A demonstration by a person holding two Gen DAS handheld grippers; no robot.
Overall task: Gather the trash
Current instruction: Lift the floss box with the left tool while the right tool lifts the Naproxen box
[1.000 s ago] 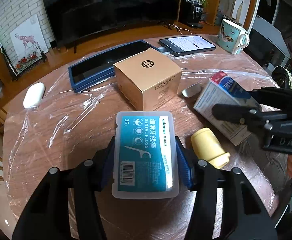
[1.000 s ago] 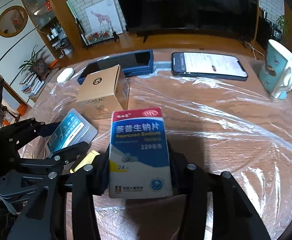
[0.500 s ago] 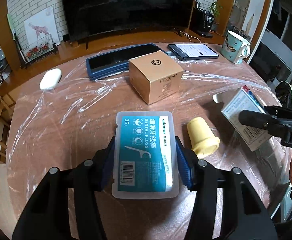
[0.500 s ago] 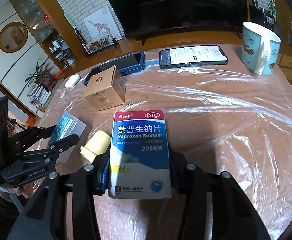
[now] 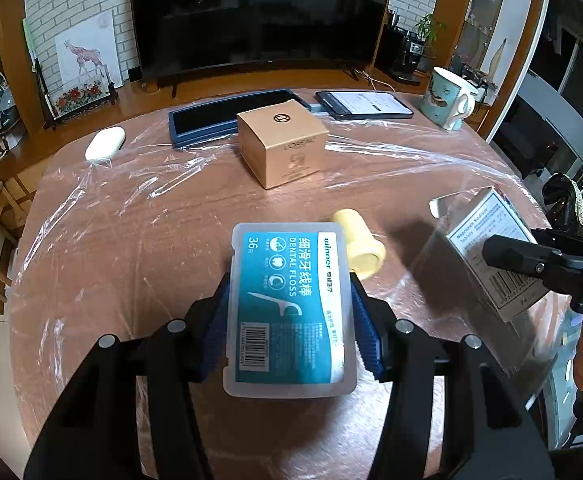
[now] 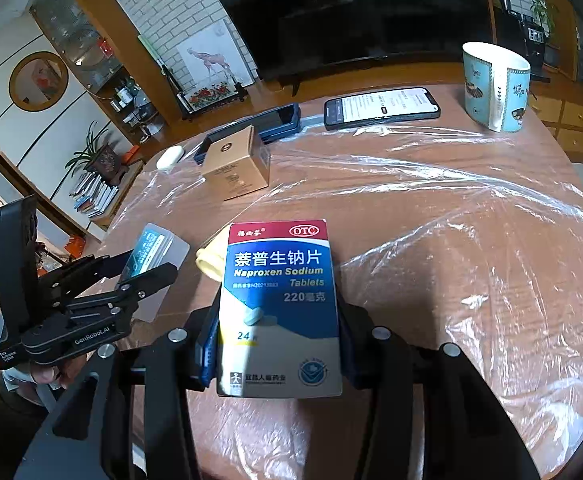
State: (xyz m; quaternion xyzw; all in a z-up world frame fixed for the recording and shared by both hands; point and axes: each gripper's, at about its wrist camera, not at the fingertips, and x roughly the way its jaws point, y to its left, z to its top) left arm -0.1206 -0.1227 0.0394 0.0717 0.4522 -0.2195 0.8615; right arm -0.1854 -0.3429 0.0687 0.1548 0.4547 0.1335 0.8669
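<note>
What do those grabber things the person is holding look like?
Each hand-held gripper is black, with two long angled fingers, silver screws and ribbed blue pads. The left hand-held gripper has a boxy black body with white lettering on its side. The right hand-held gripper also shows white letters.

The left black two-finger gripper has angular matte plastic arms, round silver screw heads at the linkage joints and ribbed blue pads. The right black gripper is built alike, with blue pads. White lettering on the left one's side reads "GenRobot.AI".
</note>
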